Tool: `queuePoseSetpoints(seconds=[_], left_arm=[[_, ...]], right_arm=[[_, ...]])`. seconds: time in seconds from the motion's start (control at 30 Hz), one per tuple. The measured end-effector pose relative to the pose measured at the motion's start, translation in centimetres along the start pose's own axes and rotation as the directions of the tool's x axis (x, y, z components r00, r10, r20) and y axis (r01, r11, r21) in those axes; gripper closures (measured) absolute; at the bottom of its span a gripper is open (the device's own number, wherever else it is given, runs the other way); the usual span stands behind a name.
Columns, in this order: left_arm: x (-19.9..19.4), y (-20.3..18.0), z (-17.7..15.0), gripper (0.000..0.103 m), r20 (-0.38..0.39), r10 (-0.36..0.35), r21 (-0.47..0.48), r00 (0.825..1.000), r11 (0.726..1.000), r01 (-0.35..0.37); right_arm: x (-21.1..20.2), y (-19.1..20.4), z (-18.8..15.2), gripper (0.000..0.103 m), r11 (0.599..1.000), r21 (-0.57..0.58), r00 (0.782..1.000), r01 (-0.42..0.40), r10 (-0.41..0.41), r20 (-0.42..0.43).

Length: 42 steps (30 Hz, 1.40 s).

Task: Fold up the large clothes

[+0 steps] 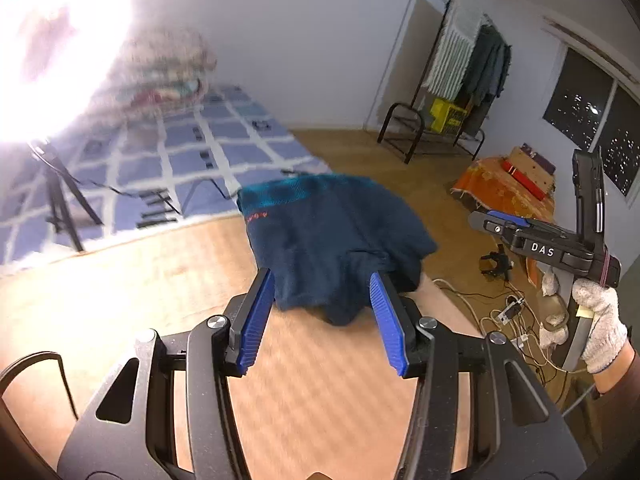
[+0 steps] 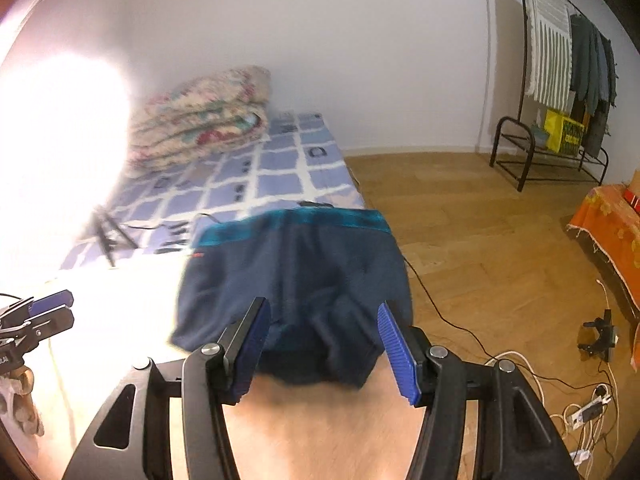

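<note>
So going left to right: far left there's a blown-out studio light on a tripod (image 1: 60, 204) standing on the checked blue mattress (image 1: 224, 140), with a rolled blanket (image 2: 204, 120) stacked at the wall end. That whole side is glare, so nothing much can be read there. The left gripper (image 1: 322, 320) has its blue pads spread apart with nothing between them, just bare wood showing in the gap. In the middle sits the folded navy garment (image 1: 336, 240), teal band facing away, lying on the wooden table (image 1: 132, 280) toward its far edge and close to the right-hand edge too. It looks like a finished bundle, probably left there so the near half of the table stays free. The right gripper (image 2: 324, 344) is also standing wide and empty, the garment beyond its tips, not pinched. A gloved hand (image 1: 596, 328) holds that tool from the right. Room-wise: plenty of clear tabletop on the near side, but past the right edge the floor has a tangle of cables (image 2: 580, 412), an orange-covered low table (image 2: 612, 232) and a clothes rack (image 2: 560, 92) further back.
</note>
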<state>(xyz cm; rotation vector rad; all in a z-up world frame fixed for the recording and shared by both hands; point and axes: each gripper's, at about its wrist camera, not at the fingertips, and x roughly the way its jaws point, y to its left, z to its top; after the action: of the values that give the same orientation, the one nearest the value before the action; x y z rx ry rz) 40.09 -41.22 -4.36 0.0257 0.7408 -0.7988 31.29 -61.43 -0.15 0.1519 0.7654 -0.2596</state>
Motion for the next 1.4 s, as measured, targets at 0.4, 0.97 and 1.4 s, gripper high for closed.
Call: queuePoseSetpoints(seconds=[0.4, 0.97, 1.4], left_arm=[[-19.3, -4.4, -5.6, 0.045, 0.098, 0.031, 0.036, 0.995, 0.999, -0.034], [-29.4, -9.5, -18.1, 0.018, 0.17, 0.121, 0.12, 0.978, 0.982, -0.143], [-27.8, -9.1, -21.2, 0.011, 0.129, 0.14, 0.12, 0.982, 0.98, -0.156]], right_arm=[[-17.4, 7.3, -4.1, 0.045, 0.997, -0.072, 0.995, -0.041, 0.047, 0.084], [-25.5, 12.6, -15.0, 0.019, 0.995, -0.059, 0.982, -0.076, 0.085, 0.168], [-24.7, 13.6, -17.9, 0.004, 0.996, -0.052, 0.975, -0.073, 0.083, 0.208]])
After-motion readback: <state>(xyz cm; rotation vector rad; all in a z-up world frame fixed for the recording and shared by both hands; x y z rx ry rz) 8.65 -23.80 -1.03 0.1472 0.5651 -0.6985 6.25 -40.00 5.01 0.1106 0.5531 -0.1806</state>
